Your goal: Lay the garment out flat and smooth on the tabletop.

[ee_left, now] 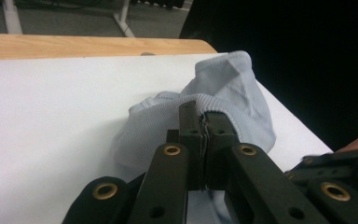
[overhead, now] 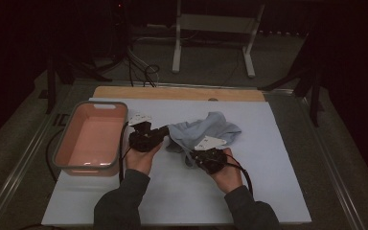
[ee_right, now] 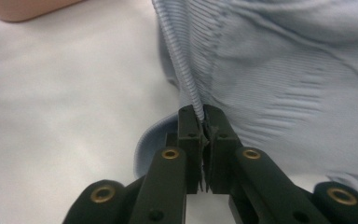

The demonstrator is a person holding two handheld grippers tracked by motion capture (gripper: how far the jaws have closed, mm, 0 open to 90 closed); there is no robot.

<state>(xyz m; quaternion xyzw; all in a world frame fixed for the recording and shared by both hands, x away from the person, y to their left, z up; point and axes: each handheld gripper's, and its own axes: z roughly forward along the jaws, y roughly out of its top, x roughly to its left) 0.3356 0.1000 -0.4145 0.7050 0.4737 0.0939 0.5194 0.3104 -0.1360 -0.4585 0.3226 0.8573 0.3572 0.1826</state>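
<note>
- Cloth (overhead: 205, 129) sits crumpled on the white mat (overhead: 182, 191), and we hold it at two points: its bulk lies just beyond both sets of jaws.
- Our left gripper (overhead: 162, 130) has its jaws clamped on a ribbed hem; in the left gripper view that edge (ee_left: 204, 116) is pinched right at the tips, with the rest of the cloth heaped behind them.
- Our right gripper (overhead: 195, 157) has its jaws pressed together on another ribbed edge (ee_right: 200, 112), which runs up and away from the tips.
- Grasping looks complete to us, so we judge the step in hand to be the two-point pickup.
- Next we likely need to lift and draw the grips apart evenly, keeping both pinches firm so neither hem slips.
- Tub (overhead: 92, 139) stands to the left of our left jaws, a likely place for the cloth.
</note>
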